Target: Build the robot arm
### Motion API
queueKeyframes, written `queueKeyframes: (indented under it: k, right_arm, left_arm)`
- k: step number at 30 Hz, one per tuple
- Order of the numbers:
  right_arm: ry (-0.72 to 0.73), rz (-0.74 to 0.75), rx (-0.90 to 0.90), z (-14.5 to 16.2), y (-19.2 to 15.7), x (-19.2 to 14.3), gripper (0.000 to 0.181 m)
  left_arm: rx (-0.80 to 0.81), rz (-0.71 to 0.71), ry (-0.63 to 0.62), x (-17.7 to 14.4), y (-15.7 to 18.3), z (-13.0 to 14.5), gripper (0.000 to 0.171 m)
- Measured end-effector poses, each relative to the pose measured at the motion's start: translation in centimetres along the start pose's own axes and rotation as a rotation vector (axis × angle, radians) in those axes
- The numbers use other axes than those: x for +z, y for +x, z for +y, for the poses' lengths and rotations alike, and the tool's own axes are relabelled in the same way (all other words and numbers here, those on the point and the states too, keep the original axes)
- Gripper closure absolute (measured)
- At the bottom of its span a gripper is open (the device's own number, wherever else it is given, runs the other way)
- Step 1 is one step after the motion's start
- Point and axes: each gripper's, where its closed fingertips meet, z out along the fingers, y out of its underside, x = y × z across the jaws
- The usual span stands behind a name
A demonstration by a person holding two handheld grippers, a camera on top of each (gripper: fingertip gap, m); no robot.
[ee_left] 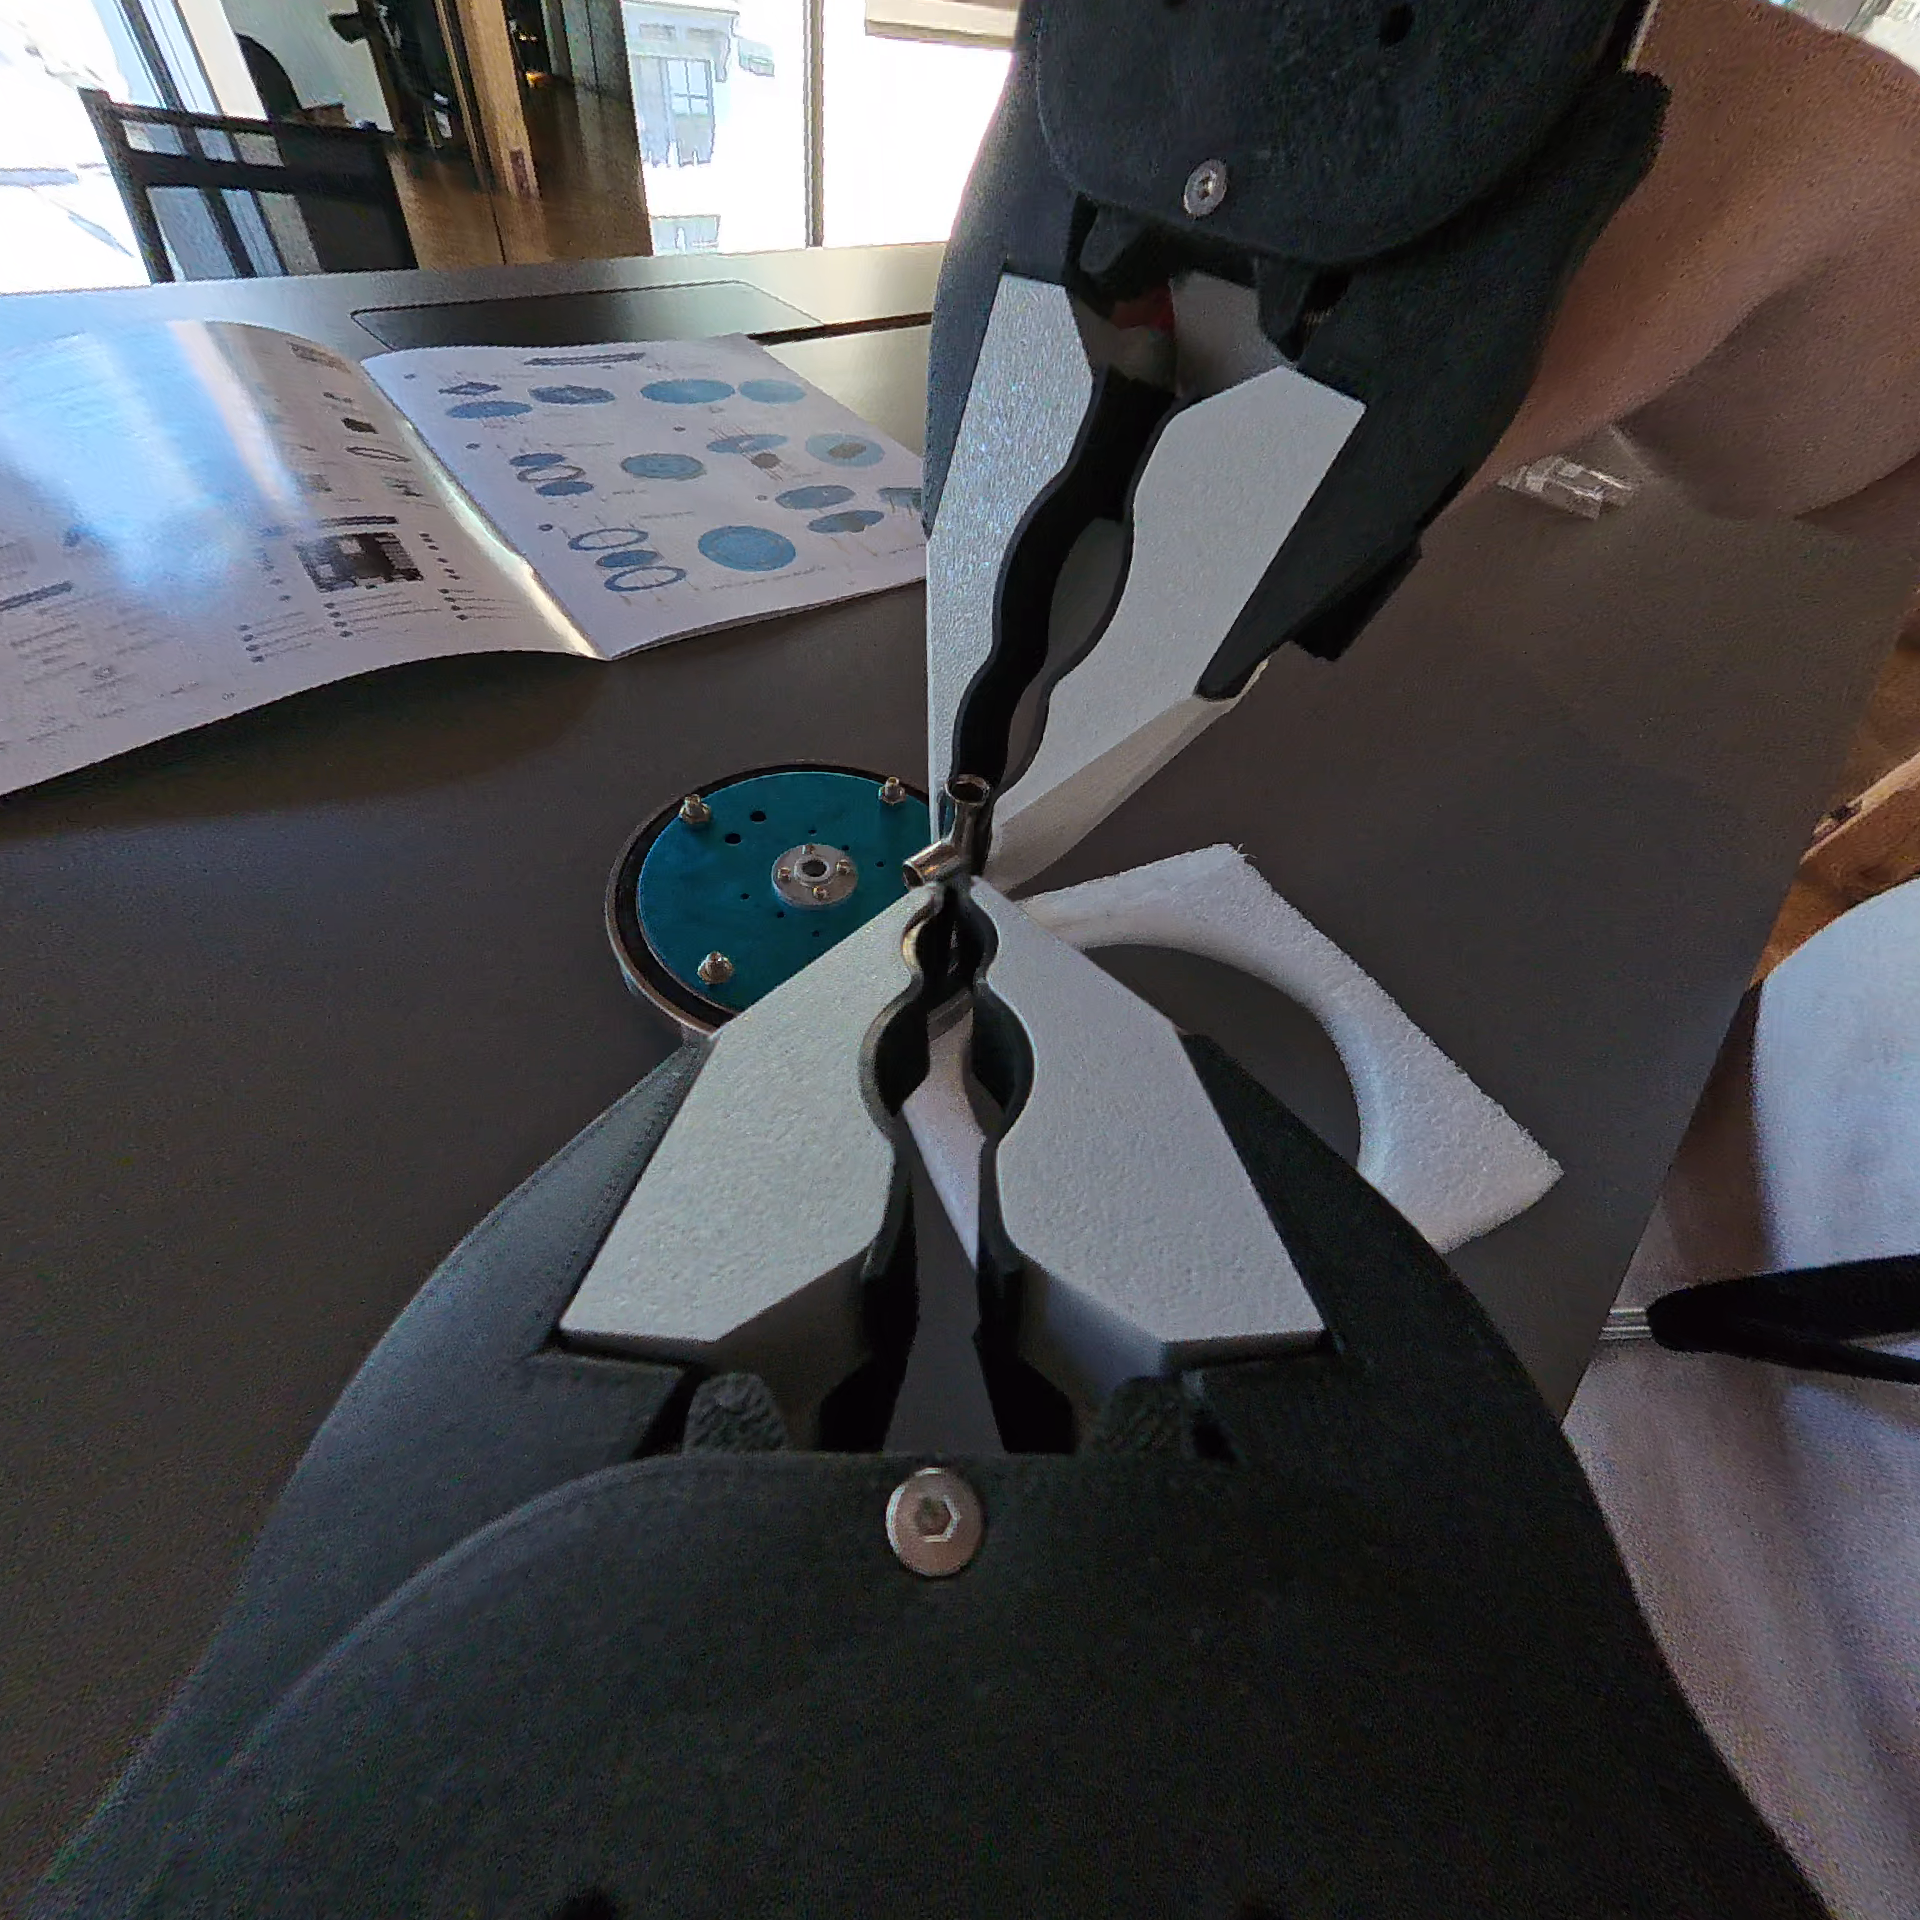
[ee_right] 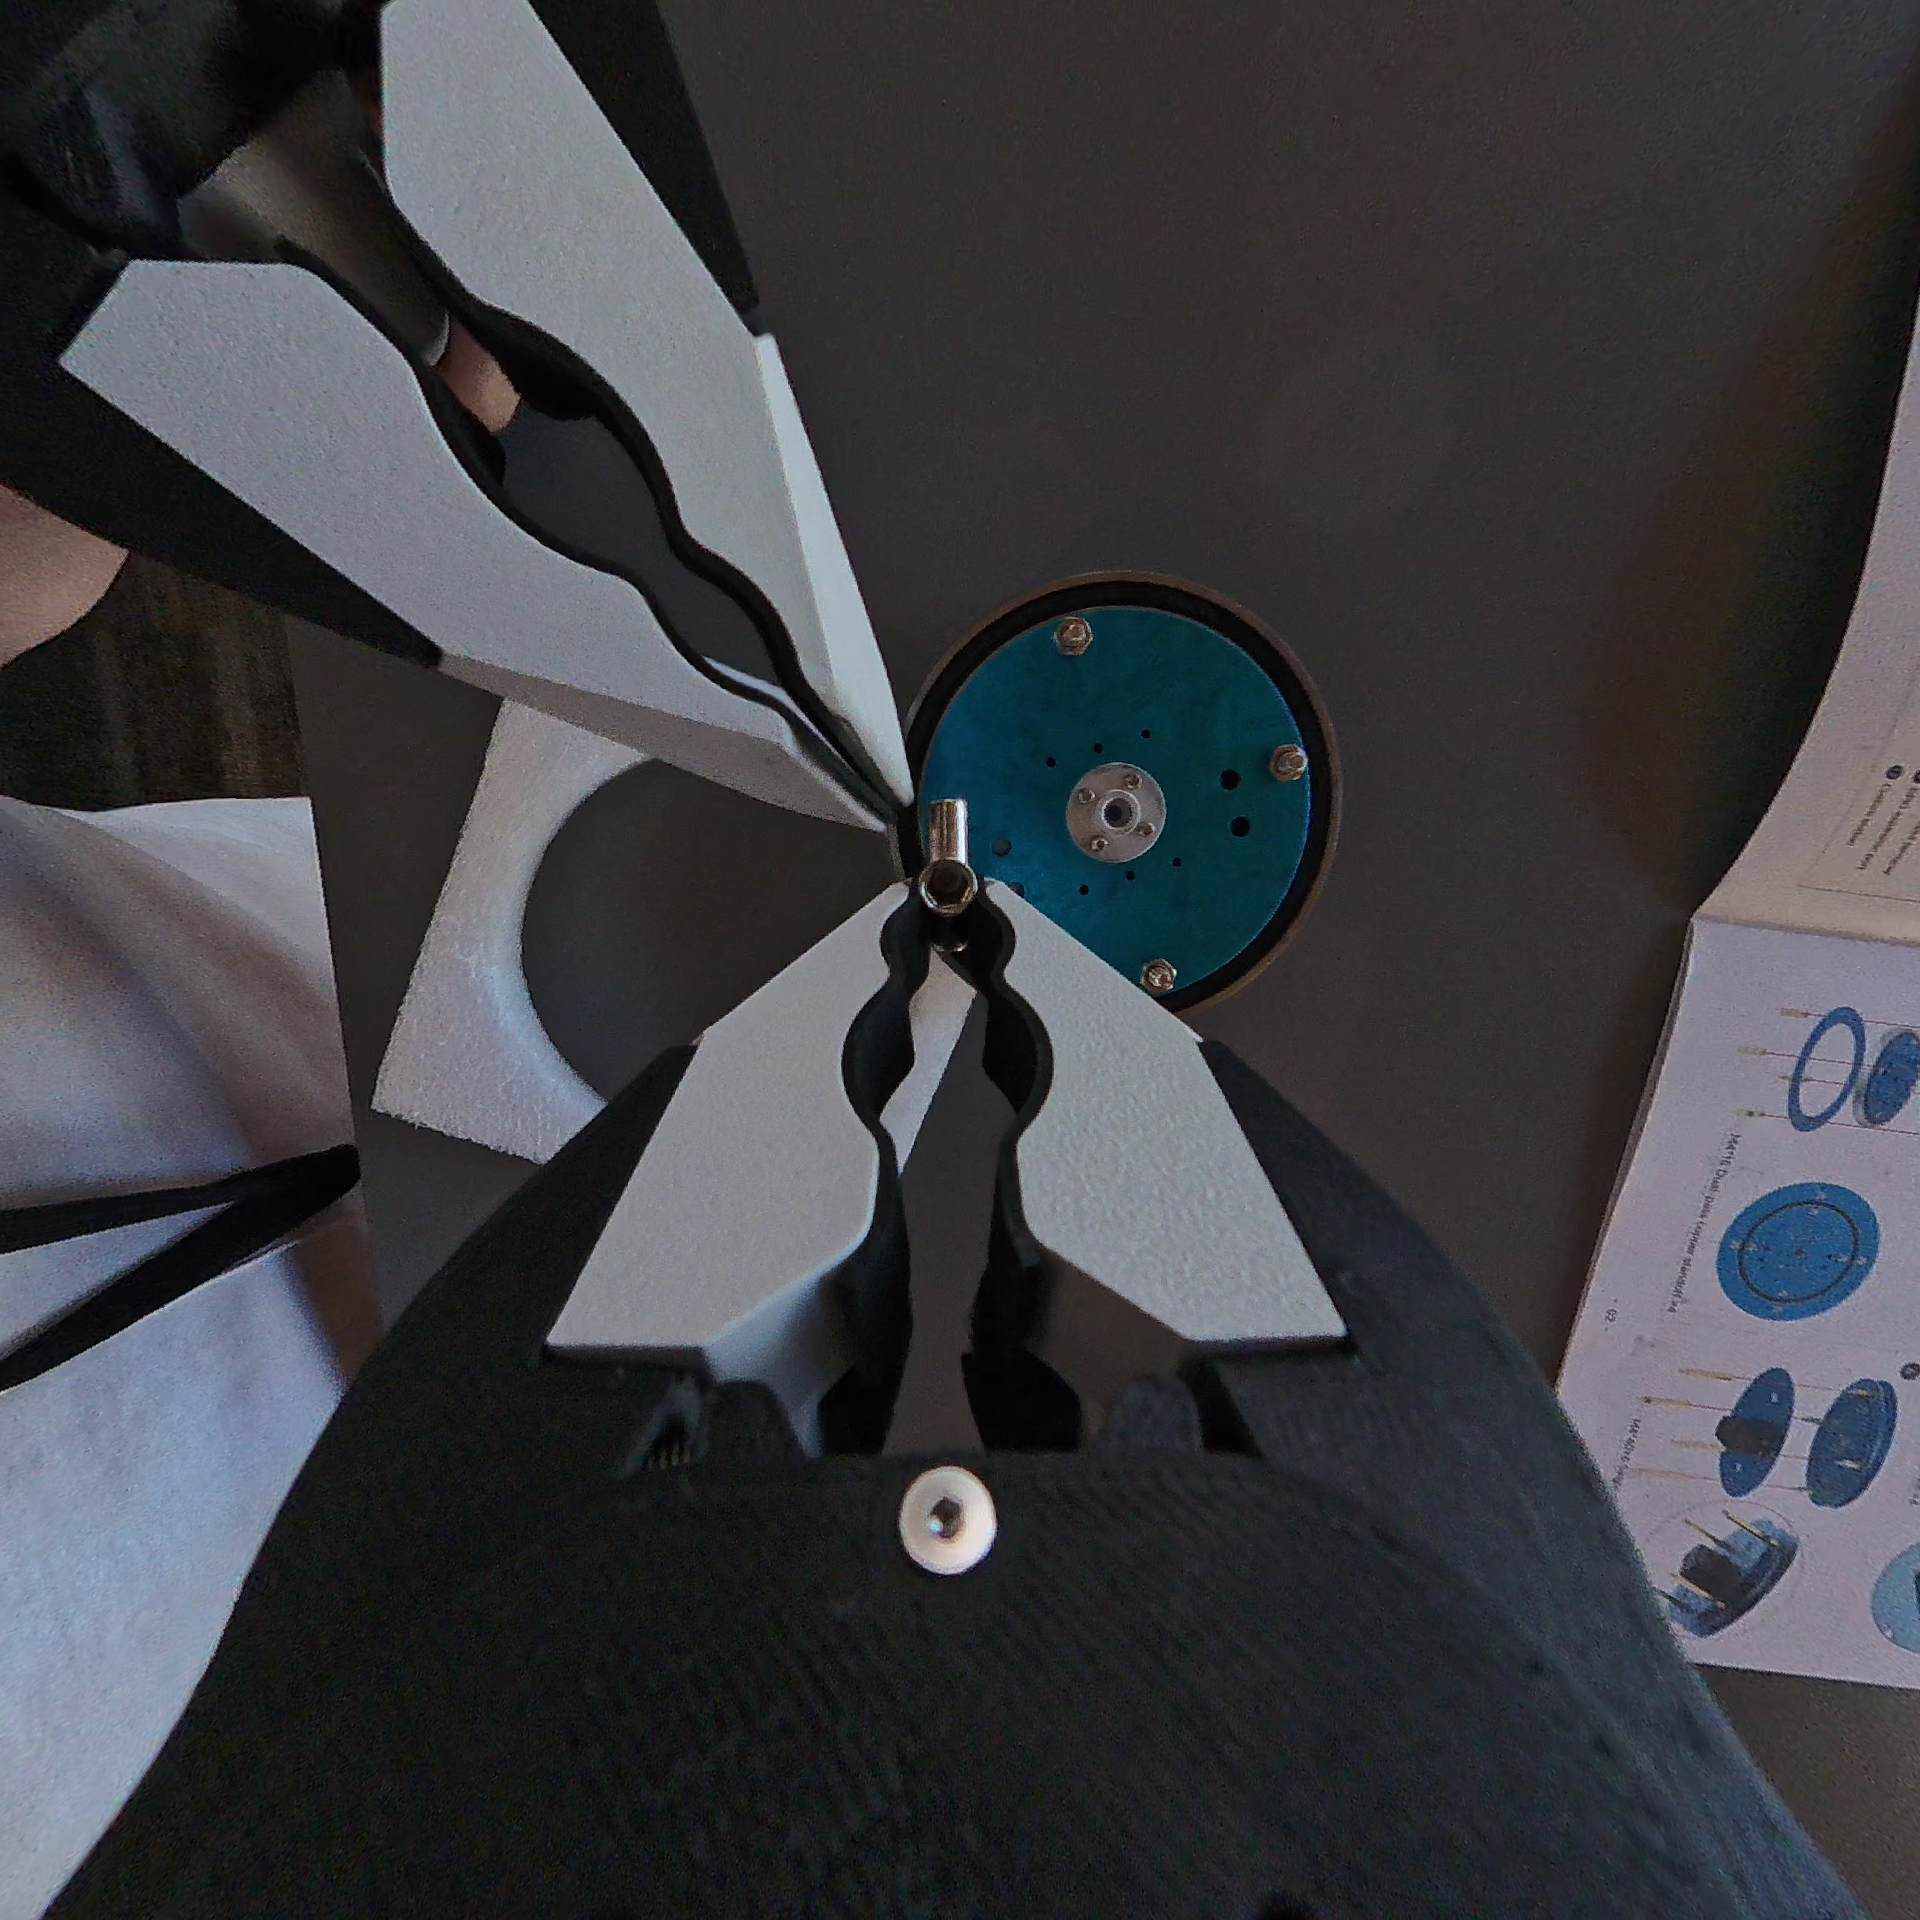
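A small silver multi-arm socket tool (ee_left: pixel 930 860) hangs between my two grippers just above the dark table (ee_left: pixel 312 1039). My left gripper (ee_left: pixel 945 914) is shut on its lower arm. My right gripper (ee_left: pixel 971 774) comes down from above and is shut on its upper arm. In the right wrist view my right gripper (ee_right: pixel 945 904) pinches the tool (ee_right: pixel 948 831), whose socket end faces the camera. The left gripper (ee_right: pixel 899 805) meets the tool from the upper left. A blue round plate (ee_left: pixel 769 888) with nuts and a metal hub lies in a black ring just behind the tool; it also shows in the right wrist view (ee_right: pixel 1117 810).
An open booklet (ee_left: pixel 416 499) with blue diagrams lies at the far left; it also shows in the right wrist view (ee_right: pixel 1766 1299). A white foam piece (ee_left: pixel 1299 997) with a round cut-out lies beside the plate. A person's arm (ee_left: pixel 1714 312) and white shirt (ee_left: pixel 1818 1455) are at the right. Left and right tips are no more than a few centimetres apart. My right gripper's tips are some 4 centimetres from the blue round plate (ee_left: pixel 769 888). The right camera catches it too, in the right wrist view (ee_right: pixel 1129 756).
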Motion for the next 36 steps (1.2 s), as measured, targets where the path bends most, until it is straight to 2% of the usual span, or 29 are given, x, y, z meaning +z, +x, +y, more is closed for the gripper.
queueKeyframes:
  k: [9, 16, 21, 25, 28, 32, 36]
  right_arm:
    - [-0.016, 0.015, 0.0, 0.1, 0.0, 0.1, 0.176]
    - [-0.017, 0.027, 0.132, 0.1, 0.0, 0.1, 0.176]
    - [-0.002, 0.025, 0.158, 0.1, 0.0, 0.2, 0.176]
    - [-0.01, 0.001, 0.184, 0.1, 0.1, 0.2, 0.176]
    - [-0.021, 0.003, 0.179, 0.2, 0.1, 0.2, 0.176]
    - [-0.026, 0.007, 0.175, 0.2, 0.1, 0.2, 0.176]
    - [-0.022, -0.01, 0.184, 0.3, 0.1, 0.2, 0.176]
  left_arm:
    - [0.072, 0.009, -0.041, 0.3, -0.5, -0.2, 0.171]
    - [0.085, 0.013, -0.048, 0.6, -0.8, -0.3, 0.171]
    - [0.04, 0.015, -0.033, 0.3, -0.7, -0.3, 0.171]
    - [-0.018, -0.012, -0.036, -0.3, 0.0, 0.4, 0.164]
    - [0.026, -0.095, -0.119, 0.8, -0.1, 1.6, 0.153]
    - [0.1, -0.185, -0.171, 2.0, -0.6, 2.0, 0.154]
    - [0.171, -0.171, -0.201, 2.8, -0.1, 2.3, 0.154]
